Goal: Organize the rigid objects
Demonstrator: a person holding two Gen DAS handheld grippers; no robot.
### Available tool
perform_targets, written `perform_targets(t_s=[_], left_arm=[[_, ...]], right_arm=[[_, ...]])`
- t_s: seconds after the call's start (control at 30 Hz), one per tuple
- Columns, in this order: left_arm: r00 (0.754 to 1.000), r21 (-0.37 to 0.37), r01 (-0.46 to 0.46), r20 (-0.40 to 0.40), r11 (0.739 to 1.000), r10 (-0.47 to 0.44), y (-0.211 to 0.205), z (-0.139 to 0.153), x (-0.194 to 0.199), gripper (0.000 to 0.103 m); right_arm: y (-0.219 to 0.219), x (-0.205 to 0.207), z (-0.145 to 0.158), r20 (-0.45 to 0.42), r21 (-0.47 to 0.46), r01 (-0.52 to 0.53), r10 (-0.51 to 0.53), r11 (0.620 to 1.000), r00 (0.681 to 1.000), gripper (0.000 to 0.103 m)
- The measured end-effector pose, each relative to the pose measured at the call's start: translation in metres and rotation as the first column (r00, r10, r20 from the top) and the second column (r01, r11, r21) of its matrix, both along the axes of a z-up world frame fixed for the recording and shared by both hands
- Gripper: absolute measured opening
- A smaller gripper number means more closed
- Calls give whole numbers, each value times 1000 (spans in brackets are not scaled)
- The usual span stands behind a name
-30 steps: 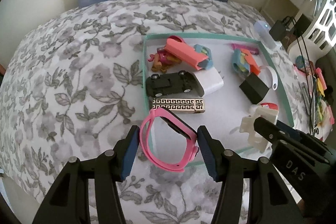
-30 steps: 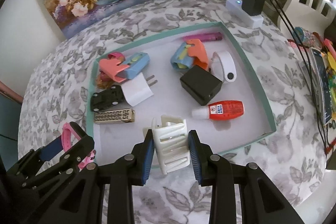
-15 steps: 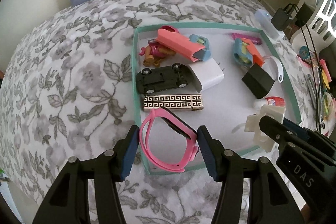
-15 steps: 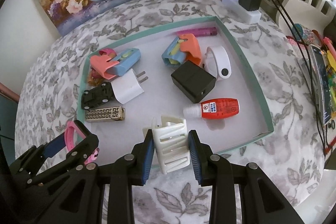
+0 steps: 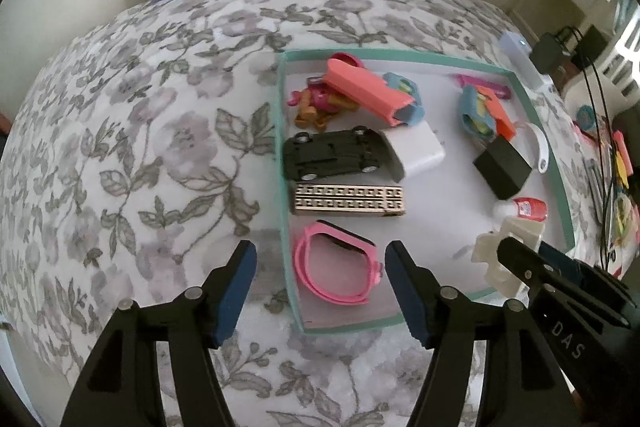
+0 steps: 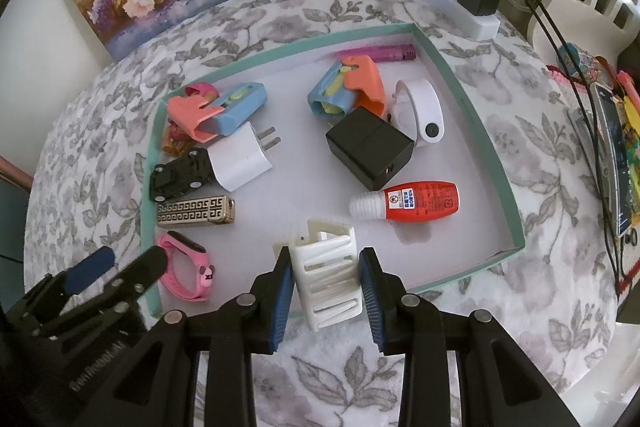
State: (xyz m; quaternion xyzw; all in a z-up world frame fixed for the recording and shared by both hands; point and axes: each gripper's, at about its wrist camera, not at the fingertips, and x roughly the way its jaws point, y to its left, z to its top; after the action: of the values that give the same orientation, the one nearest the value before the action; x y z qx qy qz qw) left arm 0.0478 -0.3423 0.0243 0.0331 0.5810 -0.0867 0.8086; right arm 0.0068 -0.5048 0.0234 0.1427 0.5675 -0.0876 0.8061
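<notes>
- The left tool (image 5: 318,277) stands wide apart, its ridged blue pads (image 5: 236,287) touching nothing. The pink watch band (image 5: 336,273), a smooth rubbery loop with a dark face, lies just ahead between the pads, flat in the tray's near left corner.
- The right tool (image 6: 326,293) is clamped on a white hair claw (image 6: 328,277), hard glossy plastic with slotted ribs. It hangs over the tray's near rim (whether it touches the floor of the tray I cannot tell).
- The tray (image 6: 476,119) is a shallow box with thin teal walls and a matte white floor, resting on a surface under a soft cloth (image 5: 132,131) printed with grey flowers.
- Ahead of the left tool sit a gold patterned lighter (image 5: 348,201), boxy and metallic, then a black toy car (image 5: 334,155) on its roof, touching a white plug (image 5: 416,155).
- Ahead of the right tool lie a red glue bottle (image 6: 412,201) on its side and a black cube charger (image 6: 370,147).
- Bare tray floor lies between the claw and the lighter; the far left corner is crowded.
</notes>
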Motion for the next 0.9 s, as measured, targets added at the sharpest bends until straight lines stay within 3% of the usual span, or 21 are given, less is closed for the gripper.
perform_targets(t_s=[0.1,0.33,0.4,0.5,0.57,0.67,0.9], left_arm=[[999,7,-35,-5,999,35,8,-1,3,81],[992,-1,-122,-24,993,122,30,-5,10,84],[988,11,-149,-25,989,149,37,-7,12,97],[981,42,-191,-21,981,192,48,-9,15,98],[976,56,-218,-18,974,219,56,-11,16,98],[969,64,-244,-19,968,245,65,-14,18,99],[954,64,-297,-26,953,299,82,-20,23,99]], right_arm=[[1,1,-2,-12,-16,0,0,1000,1000,63],[3,2,-3,-17,-49,-5,4,999,1000,77],[3,2,-4,-18,-57,-7,6,998,1000,79],[4,2,-2,-7,-74,-8,7,997,1000,88],[5,2,0,7,-86,-9,10,996,1000,89],[6,2,2,20,-106,-10,12,994,1000,103],[7,2,4,28,-127,-9,13,992,1000,103]])
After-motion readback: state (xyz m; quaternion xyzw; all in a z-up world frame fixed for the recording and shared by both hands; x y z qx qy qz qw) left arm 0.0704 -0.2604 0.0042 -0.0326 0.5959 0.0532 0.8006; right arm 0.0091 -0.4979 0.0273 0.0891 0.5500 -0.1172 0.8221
